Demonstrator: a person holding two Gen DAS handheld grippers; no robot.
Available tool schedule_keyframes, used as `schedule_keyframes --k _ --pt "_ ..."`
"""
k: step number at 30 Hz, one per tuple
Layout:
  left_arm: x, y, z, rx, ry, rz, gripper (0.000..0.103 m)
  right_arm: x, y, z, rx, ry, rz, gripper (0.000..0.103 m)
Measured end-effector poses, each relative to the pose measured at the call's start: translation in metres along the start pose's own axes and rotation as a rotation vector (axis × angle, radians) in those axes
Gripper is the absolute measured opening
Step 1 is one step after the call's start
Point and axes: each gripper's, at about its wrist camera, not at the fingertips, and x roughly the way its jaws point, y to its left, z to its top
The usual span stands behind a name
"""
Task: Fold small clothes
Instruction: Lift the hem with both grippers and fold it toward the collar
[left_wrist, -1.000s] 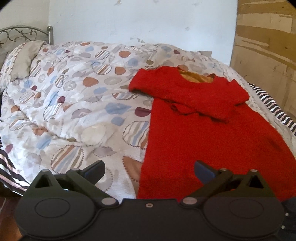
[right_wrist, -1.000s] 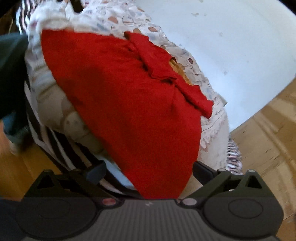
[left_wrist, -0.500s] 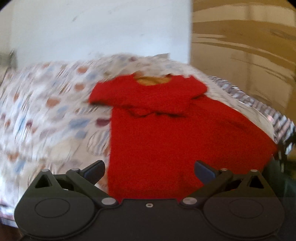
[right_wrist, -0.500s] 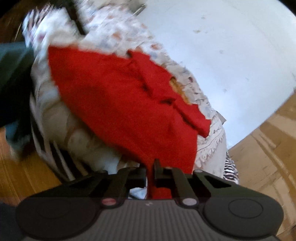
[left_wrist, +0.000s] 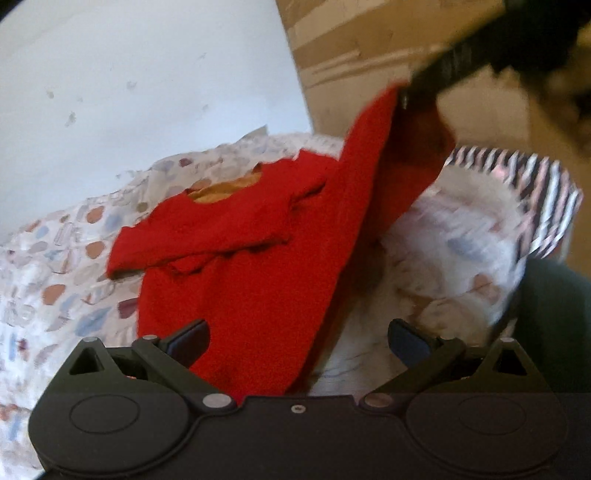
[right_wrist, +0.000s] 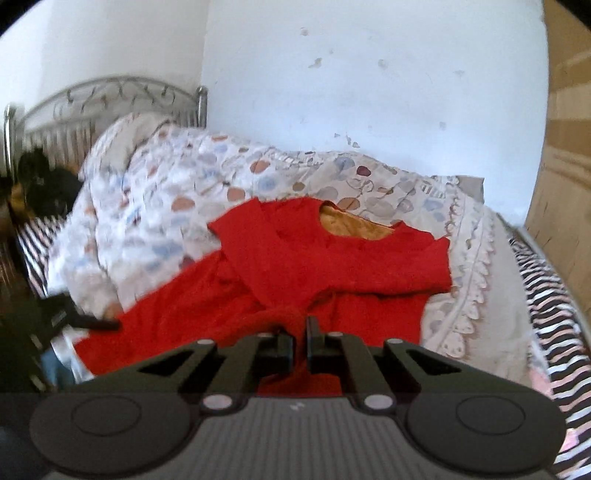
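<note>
A small red dress (left_wrist: 251, 273) with an orange lining at the neck lies on the patterned duvet (left_wrist: 55, 266), sleeves folded across the chest. My left gripper (left_wrist: 299, 341) is open, its fingers standing either side of the dress's lower hem without holding it. My right gripper (right_wrist: 300, 341) is shut on the dress's lower right corner (right_wrist: 295, 317) and holds it lifted above the body of the dress (right_wrist: 332, 266). In the left wrist view that raised corner (left_wrist: 391, 147) hangs from the right gripper (left_wrist: 417, 96) at the upper right.
The duvet (right_wrist: 177, 206) covers a bed with a metal headboard (right_wrist: 110, 96) at the far left. A striped sheet (right_wrist: 546, 295) shows along the bed's right edge. A white wall (right_wrist: 369, 92) runs behind, a wooden panel (left_wrist: 369, 55) to the right.
My right gripper has shut on the dress's lower right corner and lifted it up over the garment. My left gripper has swung right and tilted, staying open at the hem.
</note>
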Motion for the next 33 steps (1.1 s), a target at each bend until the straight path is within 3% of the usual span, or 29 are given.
schedule_keyframes --k 4,6,7,8,13,16,19,21,26,33 --pt "0.021 0.021 -0.001 -0.070 0.098 0.004 0.076 -0.001 -0.008 0.007 0.064 -0.026 0.019 0.007" --pt "0.027 0.034 -0.006 -0.121 0.139 0.010 0.051 0.001 -0.012 0.009 0.107 -0.041 0.035 0.007" --pt "0.028 0.039 -0.007 -0.137 0.147 0.022 0.046 -0.001 -0.013 0.010 0.113 -0.048 0.034 0.007" --pt "0.027 0.045 -0.009 -0.147 0.150 0.042 0.041 -0.001 -0.013 0.011 0.111 -0.052 0.031 0.007" --pt "0.011 0.067 -0.017 -0.171 0.123 0.177 0.035 -0.004 -0.013 0.008 0.130 -0.058 0.025 0.007" --pt "0.000 0.083 -0.022 -0.216 0.092 0.214 0.009 -0.009 -0.013 0.004 0.134 -0.062 0.015 0.007" --pt "-0.016 0.101 -0.016 -0.366 0.012 0.205 0.006 -0.015 -0.009 -0.005 0.131 -0.076 -0.008 0.007" --pt "-0.025 0.106 -0.007 -0.413 -0.055 0.216 0.005 -0.020 -0.003 -0.012 0.103 -0.093 -0.046 0.007" --pt "-0.054 0.100 0.021 -0.375 -0.214 0.253 0.005 -0.044 0.016 -0.032 0.030 -0.179 -0.184 0.006" --pt "-0.106 0.084 0.041 -0.329 -0.330 0.248 0.005 -0.107 0.043 -0.051 0.001 -0.351 -0.273 0.005"
